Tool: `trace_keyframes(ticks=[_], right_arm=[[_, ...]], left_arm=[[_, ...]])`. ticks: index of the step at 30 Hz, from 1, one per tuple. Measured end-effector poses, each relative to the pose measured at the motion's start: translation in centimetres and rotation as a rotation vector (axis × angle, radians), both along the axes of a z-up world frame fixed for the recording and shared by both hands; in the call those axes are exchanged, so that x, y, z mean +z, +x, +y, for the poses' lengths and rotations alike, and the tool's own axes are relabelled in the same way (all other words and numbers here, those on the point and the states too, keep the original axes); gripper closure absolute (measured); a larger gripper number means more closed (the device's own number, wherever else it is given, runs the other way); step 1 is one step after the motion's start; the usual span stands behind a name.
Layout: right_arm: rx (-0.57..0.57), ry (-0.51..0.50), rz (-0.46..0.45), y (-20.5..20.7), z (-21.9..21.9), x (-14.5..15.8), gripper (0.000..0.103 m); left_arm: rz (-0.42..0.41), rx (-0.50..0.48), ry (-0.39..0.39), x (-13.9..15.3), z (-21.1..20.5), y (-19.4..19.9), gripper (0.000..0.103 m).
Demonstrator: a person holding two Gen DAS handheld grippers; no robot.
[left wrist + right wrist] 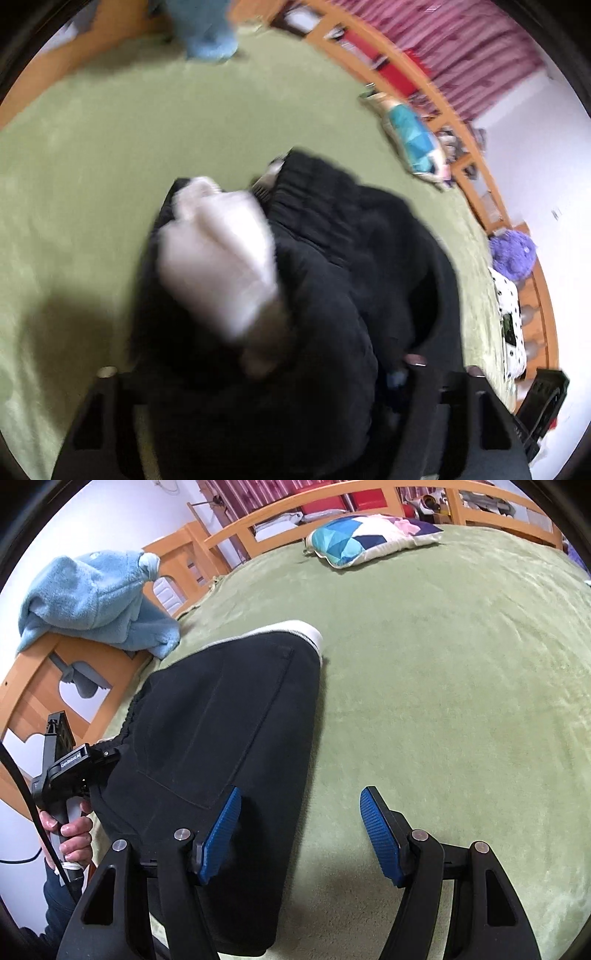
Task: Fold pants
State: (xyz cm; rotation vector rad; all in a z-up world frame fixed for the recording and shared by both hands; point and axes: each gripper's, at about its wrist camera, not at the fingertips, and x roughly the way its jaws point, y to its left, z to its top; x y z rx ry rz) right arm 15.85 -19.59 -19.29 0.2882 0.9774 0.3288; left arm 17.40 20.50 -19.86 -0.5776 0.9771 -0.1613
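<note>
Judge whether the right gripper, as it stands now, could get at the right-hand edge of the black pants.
Probably yes. The right gripper is open, its left finger over the black pants and its right over bare green blanket, so the edge lies between the fingers with nothing in the way.

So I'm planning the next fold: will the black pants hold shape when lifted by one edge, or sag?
Probably sag: the black pants bunch in soft folds where the left tongs hold them. They look thick, with a white lining, so likely heavyish. On the plush green blanket they would probably drag rather than slide.
</note>
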Motion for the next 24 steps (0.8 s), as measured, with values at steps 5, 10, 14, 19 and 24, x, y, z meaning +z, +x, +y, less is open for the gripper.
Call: trace_keyframes(ticks=[5,10,14,19,24], right_arm=[[-0.007,0.021,-0.037,-0.6,-0.5,1.0,0.036],[-0.003,0.024,-0.01,-0.7,-0.5,0.0,0.036],[0.001,0.012,0.008,-0.6,-0.1,-0.6,0.036],[0.004,0.01,-0.004,-0.2,0.1,-0.2,0.036],[0.008,0.009,-0.009,0.8,0.5,0.1,0.036]], left_arm=[[-0.342,-0.123,-0.131,4.6,-0.8,-3.4,0.049],[-0.184,-0.085,0.002,1.3,-1.1,-3.0,0.047],[0.028,0.013,0.009,-2.7,1.6,-2.8,0.026],[-0.021,0.012,0.145,0.0,1.8,-4.0,0.02],[-0.032,-0.062,0.37,4.2,0.5,-3.1,0.02]])
